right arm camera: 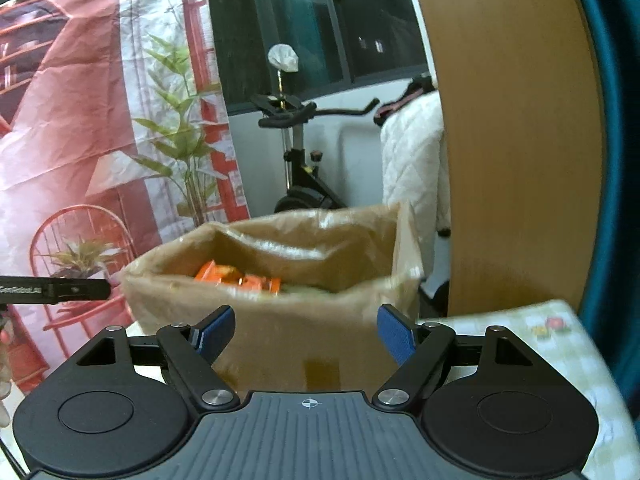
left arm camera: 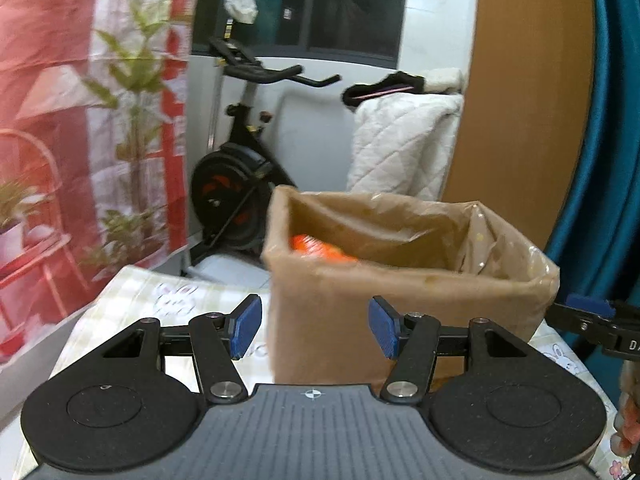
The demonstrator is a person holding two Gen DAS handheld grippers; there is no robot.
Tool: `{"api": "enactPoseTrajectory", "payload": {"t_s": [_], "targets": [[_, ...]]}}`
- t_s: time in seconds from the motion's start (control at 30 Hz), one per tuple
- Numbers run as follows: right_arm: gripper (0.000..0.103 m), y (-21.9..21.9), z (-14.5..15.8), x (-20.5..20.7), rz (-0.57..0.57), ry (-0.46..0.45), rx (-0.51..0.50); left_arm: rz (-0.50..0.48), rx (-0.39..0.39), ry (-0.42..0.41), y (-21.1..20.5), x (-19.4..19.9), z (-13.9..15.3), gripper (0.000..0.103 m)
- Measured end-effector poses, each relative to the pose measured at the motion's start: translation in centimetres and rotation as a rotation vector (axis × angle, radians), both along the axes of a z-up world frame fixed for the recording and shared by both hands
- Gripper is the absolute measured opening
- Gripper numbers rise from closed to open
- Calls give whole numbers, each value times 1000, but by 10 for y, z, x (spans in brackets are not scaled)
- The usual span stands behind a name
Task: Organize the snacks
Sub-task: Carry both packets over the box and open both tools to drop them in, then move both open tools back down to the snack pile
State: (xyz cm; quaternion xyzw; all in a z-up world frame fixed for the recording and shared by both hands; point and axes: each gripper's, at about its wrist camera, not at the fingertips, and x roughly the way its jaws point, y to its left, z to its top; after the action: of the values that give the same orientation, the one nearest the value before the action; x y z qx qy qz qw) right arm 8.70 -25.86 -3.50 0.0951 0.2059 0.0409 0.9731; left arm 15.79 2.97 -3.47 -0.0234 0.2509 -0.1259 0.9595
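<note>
Bag: a brown paper bag (left arm camera: 400, 312) with a clear plastic liner stands upright on the table, mouth wide open, which looks like the place the snacks are being gathered into.
Snacks: orange packets (right arm camera: 236, 276) lie low inside the bag, toward its left side; something pale green sits next to them, too blurred to name.
Table: a checked cloth (right arm camera: 560, 344) with little cartoon prints covers it; the bag sits on it, in front of both tools.
Left gripper (left arm camera: 315, 328): jaws about halfway apart, blue pads facing each other with nothing between them; it sits in front of the bag's near wall, toward its left corner, not touching as far as I can tell.
Right gripper (right arm camera: 306, 334): also roughly half open and empty; it faces the front of the bag, and the pads do not seem to press on the paper.
Why so: my guess is both tools are empty because their packets are already in the bag.
Room behind: an exercise bike (left arm camera: 240, 168), a white quilted cover (left arm camera: 400, 140) and a red printed backdrop (right arm camera: 80, 120).
</note>
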Motion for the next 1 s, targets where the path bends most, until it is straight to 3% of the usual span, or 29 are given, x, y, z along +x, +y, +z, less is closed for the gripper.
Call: {"api": "enactPoseTrajectory", "payload": {"t_s": [0.23,0.37,0.63,0.77,1.0], "targets": [[75,9,-37,-36,-7,90,42,32,-50,60,20,-27,-31,62],[74,21,-62,-51,-5,159,13,45,-68,109,27,-34,-52,61],[71,43,-108,-55,14,344,-23,45,-20,144,32,-44,-73,61],[71,54,-118,-55,29,393,-43,41,-11,161,30,-47,-80,61],[70,67,-107,-68,68,380,-82,30,-11,176,30,-51,-88,61]]}}
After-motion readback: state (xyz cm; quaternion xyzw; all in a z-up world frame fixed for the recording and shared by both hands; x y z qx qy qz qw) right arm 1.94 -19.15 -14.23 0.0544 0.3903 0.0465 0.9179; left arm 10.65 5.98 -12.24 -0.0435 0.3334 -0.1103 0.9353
